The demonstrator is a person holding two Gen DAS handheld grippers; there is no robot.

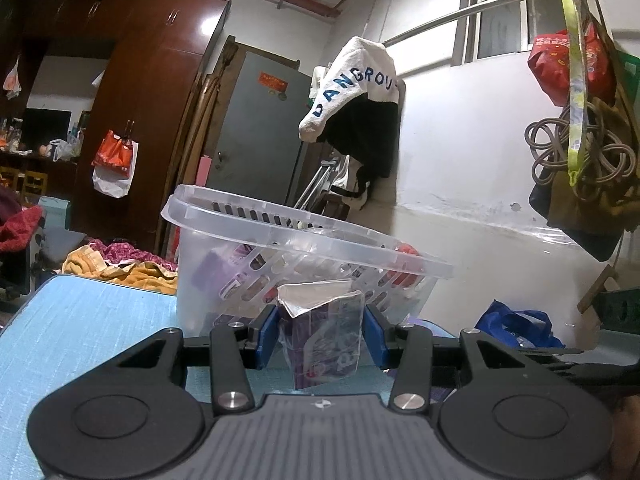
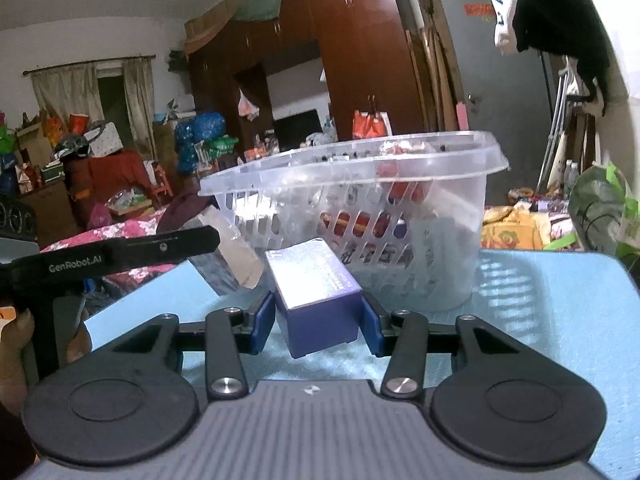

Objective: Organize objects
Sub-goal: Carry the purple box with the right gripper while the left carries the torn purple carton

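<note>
A clear plastic basket (image 1: 280,232) with slotted walls stands on the light-blue table (image 1: 80,320) and holds several purple and red packs. My left gripper (image 1: 320,320) is just in front of it, shut on a purple packet (image 1: 328,344) with a torn foil top, held upright. In the right wrist view the same basket (image 2: 360,160) is straight ahead. My right gripper (image 2: 318,312) has its blue pads against both sides of a purple box (image 2: 316,280) lying on the table before the basket. The left tool's black side (image 2: 120,252) and its packet (image 2: 232,256) show at the left.
A person's hand (image 2: 16,352) holds the left tool at the lower left. A blue bag (image 1: 516,324) lies beyond the table's right side. Heaped cloth (image 1: 132,268) lies behind the table; a dark wardrobe (image 2: 360,60) and a grey door (image 1: 256,128) stand further back.
</note>
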